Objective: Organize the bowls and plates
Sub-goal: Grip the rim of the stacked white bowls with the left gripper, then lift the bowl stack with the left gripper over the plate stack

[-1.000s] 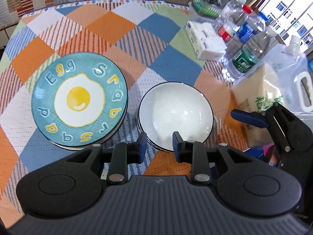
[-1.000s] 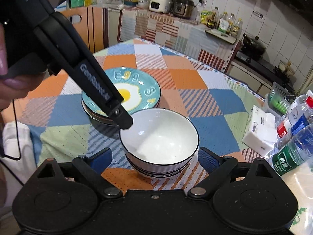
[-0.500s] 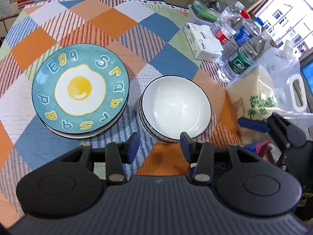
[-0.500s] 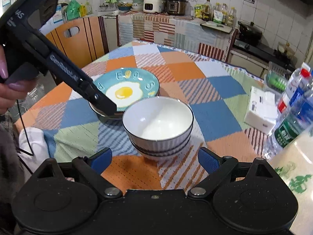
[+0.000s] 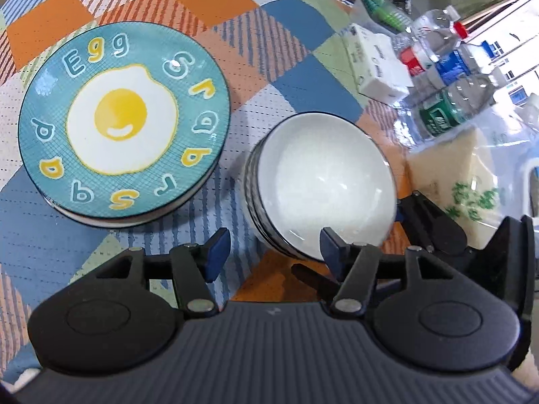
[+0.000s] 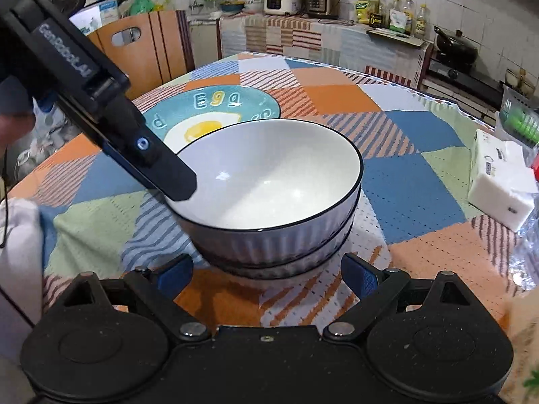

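Two white bowls with dark rims and ribbed sides sit stacked (image 5: 323, 185) (image 6: 269, 181) on the patchwork tablecloth. To their left lies a stack of plates topped by a teal fried-egg plate (image 5: 124, 124) (image 6: 209, 107). My left gripper (image 5: 274, 247) hovers at the bowl's near-left rim with its jaws opening; nothing is pressed between the pads, and one of its fingers (image 6: 161, 165) reaches over the rim. My right gripper (image 6: 266, 272) stands wide open low at the near side of the bowl stack, apart from it, and shows in the left wrist view (image 5: 448, 232) beside the bowl.
A white tissue pack (image 5: 377, 64) (image 6: 498, 181), several water bottles (image 5: 448, 101) and a clear bag of rice (image 5: 465, 181) crowd the table's right side. A green basket (image 5: 380, 3) sits at the far edge. A wooden chair (image 6: 145, 47) stands behind the table.
Both grippers have come down closer to the bowl stack. The left jaws have spread from nearly shut to about half wide. The right jaws have stayed wide.
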Available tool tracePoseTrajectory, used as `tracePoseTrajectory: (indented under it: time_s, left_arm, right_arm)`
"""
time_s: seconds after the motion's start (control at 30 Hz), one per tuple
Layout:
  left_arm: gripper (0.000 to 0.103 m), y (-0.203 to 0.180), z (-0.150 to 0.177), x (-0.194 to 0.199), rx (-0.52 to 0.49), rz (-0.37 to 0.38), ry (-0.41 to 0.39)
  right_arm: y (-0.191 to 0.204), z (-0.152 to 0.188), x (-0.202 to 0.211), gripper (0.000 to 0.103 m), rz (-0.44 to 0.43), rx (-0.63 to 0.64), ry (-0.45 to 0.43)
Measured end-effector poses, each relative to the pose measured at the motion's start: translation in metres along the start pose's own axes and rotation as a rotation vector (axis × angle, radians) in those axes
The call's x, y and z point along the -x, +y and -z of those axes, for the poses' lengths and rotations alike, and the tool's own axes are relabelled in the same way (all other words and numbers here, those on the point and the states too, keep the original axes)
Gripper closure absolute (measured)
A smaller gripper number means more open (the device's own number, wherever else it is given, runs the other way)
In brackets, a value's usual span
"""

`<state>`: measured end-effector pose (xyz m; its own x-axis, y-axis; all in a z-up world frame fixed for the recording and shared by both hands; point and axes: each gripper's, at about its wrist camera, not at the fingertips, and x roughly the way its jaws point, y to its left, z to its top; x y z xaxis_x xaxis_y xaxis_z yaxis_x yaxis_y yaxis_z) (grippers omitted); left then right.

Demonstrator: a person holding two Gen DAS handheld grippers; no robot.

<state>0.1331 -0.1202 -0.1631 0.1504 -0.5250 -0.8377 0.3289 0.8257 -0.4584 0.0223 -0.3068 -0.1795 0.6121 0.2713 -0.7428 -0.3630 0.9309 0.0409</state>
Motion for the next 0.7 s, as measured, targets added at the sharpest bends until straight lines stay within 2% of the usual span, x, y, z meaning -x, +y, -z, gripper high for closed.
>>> tracePoseTrajectory:
  time_s: [0.1,0.2,0.3,0.4,0.47,0.5,0.57,0.7]
  left_arm:
    - [0.046,0.000,-0.002,-0.013,-0.009,-0.026,0.005]
    - [0.048,-0.002,-0.001,-0.022,-0.014,-0.017,0.015]
    - [0.050,0.000,0.000,-0.025,0.011,-0.032,-0.012]
    - [0.055,0.001,0.000,-0.026,0.013,-0.058,-0.022]
    - [0.062,0.002,0.001,-0.025,0.016,-0.053,-0.037]
    - [0.071,0.003,0.001,-0.024,0.033,-0.032,-0.044]
    - [0.072,0.005,0.000,-0.025,0.061,-0.028,-0.048]
    - [0.073,0.000,0.001,-0.026,0.039,-0.049,-0.048]
  right_arm:
    - [0.001,0.003,-0.008,0.005,0.001,0.009,-0.013]
    - [0.001,0.005,-0.014,0.004,0.002,0.017,-0.018]
    - [-0.001,0.010,-0.019,0.006,-0.002,0.018,-0.022]
    - [-0.003,0.012,-0.023,0.006,-0.002,0.019,-0.028]
    - [-0.004,0.013,-0.025,0.006,-0.006,0.016,-0.031]
    - [-0.004,0.012,-0.027,0.007,-0.004,0.017,-0.027]
    - [-0.004,0.010,-0.030,0.007,-0.005,0.018,-0.026]
    - [-0.001,0.011,-0.033,0.006,-0.008,0.017,-0.043]
